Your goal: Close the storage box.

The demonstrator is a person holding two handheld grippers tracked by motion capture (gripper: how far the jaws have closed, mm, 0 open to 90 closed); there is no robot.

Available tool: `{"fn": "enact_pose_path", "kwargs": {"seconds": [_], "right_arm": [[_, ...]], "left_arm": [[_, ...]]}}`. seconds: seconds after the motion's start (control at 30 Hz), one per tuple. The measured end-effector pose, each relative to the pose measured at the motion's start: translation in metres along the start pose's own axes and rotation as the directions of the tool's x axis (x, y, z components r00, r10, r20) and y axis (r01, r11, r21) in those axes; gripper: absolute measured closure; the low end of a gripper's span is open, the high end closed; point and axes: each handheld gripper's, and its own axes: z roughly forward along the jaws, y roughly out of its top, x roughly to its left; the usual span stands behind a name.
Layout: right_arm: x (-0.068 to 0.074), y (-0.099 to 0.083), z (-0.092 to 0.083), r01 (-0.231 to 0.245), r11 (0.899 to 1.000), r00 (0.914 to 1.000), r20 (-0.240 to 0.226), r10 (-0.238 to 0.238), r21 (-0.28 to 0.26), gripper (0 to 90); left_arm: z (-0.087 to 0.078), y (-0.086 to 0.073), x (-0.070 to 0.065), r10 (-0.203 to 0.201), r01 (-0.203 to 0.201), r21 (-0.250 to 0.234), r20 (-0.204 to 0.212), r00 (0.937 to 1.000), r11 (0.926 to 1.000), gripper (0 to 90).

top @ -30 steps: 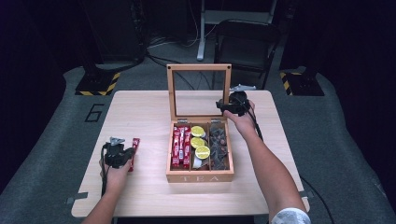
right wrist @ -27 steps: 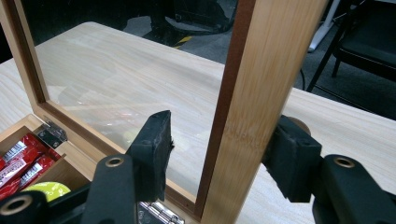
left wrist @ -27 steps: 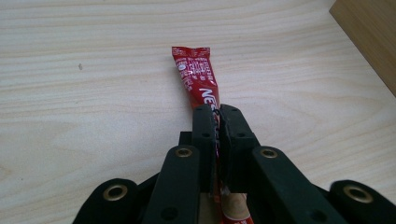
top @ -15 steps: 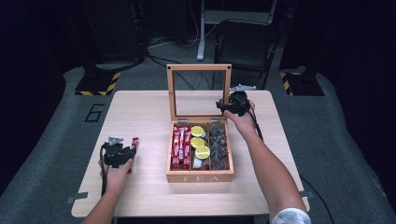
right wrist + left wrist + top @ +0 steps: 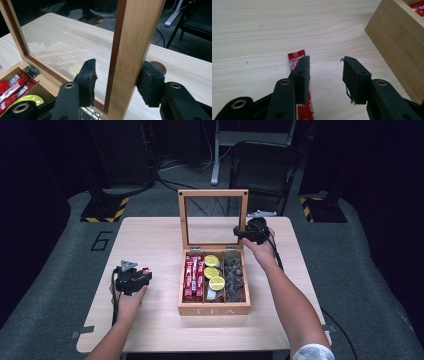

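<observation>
Table (image 5: 150,240): red packet (image 5: 295,57) lengthwise under left jaws.

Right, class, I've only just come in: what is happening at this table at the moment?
A person holds a gripper in each hand at a wooden table. The right gripper has its fingers either side of the upright glass lid's frame on an open tea box, which holds red packets, yellow ones and dark ones. The left gripper is open just above a red packet lying on the table beside the box.
</observation>
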Motion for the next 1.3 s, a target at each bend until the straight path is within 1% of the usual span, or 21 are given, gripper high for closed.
{"fn": "enact_pose_path", "kwargs": {"seconds": [0.03,0.07,0.1,0.13,0.27,0.33,0.37,0.43,0.47,0.6,0.63,0.67,0.7,0.77,0.8,0.9,0.97,1.0,1.03,1.23,1.3], "right_arm": [[0.000,0.000,0.000,0.000,1.000,1.0000,0.000,0.000,0.000,52.3],[0.001,0.000,-0.001,-0.003,1.000,1.0000,0.002,0.003,0.004,52.8],[0.001,0.000,-0.001,-0.003,1.000,1.0000,0.002,0.003,0.004,52.8],[0.001,0.000,-0.002,-0.010,1.000,0.9999,0.002,0.010,0.003,53.2],[0.001,0.000,-0.004,0.006,1.000,1.0000,-0.001,-0.006,0.004,54.2],[0.000,0.000,-0.005,0.008,1.000,0.9999,-0.006,-0.008,0.002,54.9],[0.001,-0.001,-0.007,0.002,1.000,1.0000,-0.009,-0.002,0.001,55.2],[0.001,-0.001,-0.008,0.003,1.000,0.9999,-0.010,-0.003,0.000,55.6],[0.001,-0.002,-0.009,0.011,1.000,0.9998,-0.015,-0.011,-0.006,56.1],[0.004,-0.003,-0.012,0.005,1.000,0.9999,-0.011,-0.005,-0.007,56.3],[0.004,-0.003,-0.013,0.016,1.000,0.9998,-0.010,-0.016,-0.009,56.3],[0.005,-0.003,-0.014,0.008,1.000,0.9999,-0.010,-0.008,-0.005,56.3],[0.005,-0.003,-0.014,0.018,1.000,0.9998,-0.009,-0.018,-0.009,56.3],[0.006,-0.004,-0.015,0.010,1.000,0.9999,-0.008,-0.010,-0.007,56.3],[0.007,-0.004,-0.017,0.023,1.000,0.9997,-0.006,-0.023,-0.010,56.3],[0.009,-0.006,-0.019,0.020,1.000,0.9998,-0.002,-0.020,-0.015,56.3],[0.010,-0.006,-0.019,0.016,1.000,0.9999,0.001,-0.016,-0.016,56.2],[0.011,-0.007,-0.020,0.028,0.999,0.9996,0.004,-0.028,-0.022,56.2],[0.012,-0.008,-0.020,0.027,0.999,0.9996,0.006,-0.027,-0.025,56.1],[0.016,-0.009,-0.023,0.023,0.999,0.9996,0.016,-0.023,-0.026,56.0],[0.016,-0.010,-0.024,0.032,0.999,0.9993,0.019,-0.031,-0.031,55.9]], "left_arm": [[0.000,0.000,0.000,0.000,0.000,0.000,0.000,1.0000,1.0000,57.2],[0.000,0.003,-0.002,0.016,-0.016,0.011,0.016,0.9997,0.9998,57.2],[0.000,0.003,-0.002,0.016,-0.016,0.011,0.016,0.9997,0.9998,57.2],[0.001,0.006,-0.006,0.014,-0.014,0.009,0.031,0.9994,0.9999,57.2],[0.001,0.012,-0.013,0.013,-0.012,-0.008,0.047,0.9988,0.9999,57.3],[0.001,0.015,-0.015,0.014,-0.014,0.001,0.057,0.9983,0.9999,57.2],[0.001,0.017,-0.016,0.020,-0.020,0.001,0.059,0.9980,0.9998,57.2],[0.001,0.018,-0.018,0.010,-0.010,-0.004,0.060,0.9981,0.9999,57.2],[0.001,0.021,-0.020,0.022,-0.021,-0.010,0.060,0.9979,0.9997,57.2],[0.001,0.027,-0.026,0.030,-0.030,-0.014,0.072,0.9969,0.9995,57.2],[0.001,0.027,-0.026,0.030,-0.030,-0.014,0.072,0.9969,0.9995,57.2],[0.000,0.031,-0.028,0.039,-0.038,-0.021,0.078,0.9962,0.9991,57.1],[0.000,0.032,-0.030,0.044,-0.042,-0.023,0.079,0.9959,0.9988,57.1],[0.000,0.035,-0.031,0.043,-0.041,-0.026,0.085,0.9955,0.9988,57.1],[0.000,0.038,-0.034,0.046,-0.043,-0.034,0.088,0.9951,0.9985,57.0],[-0.001,0.044,-0.037,0.058,-0.054,-0.045,0.093,0.9940,0.9975,57.0],[-0.001,0.047,-0.038,0.066,-0.062,-0.041,0.101,0.9927,0.9972,56.9],[-0.002,0.049,-0.038,0.078,-0.075,-0.034,0.106,0.9913,0.9966,56.9],[-0.002,0.051,-0.040,0.082,-0.078,-0.043,0.104,0.9912,0.9960,56.9],[-0.002,0.063,-0.049,0.108,-0.102,-0.048,0.139,0.9845,0.9936,56.7],[-0.002,0.067,-0.053,0.114,-0.108,-0.053,0.146,0.9827,0.9928,56.5]]}}
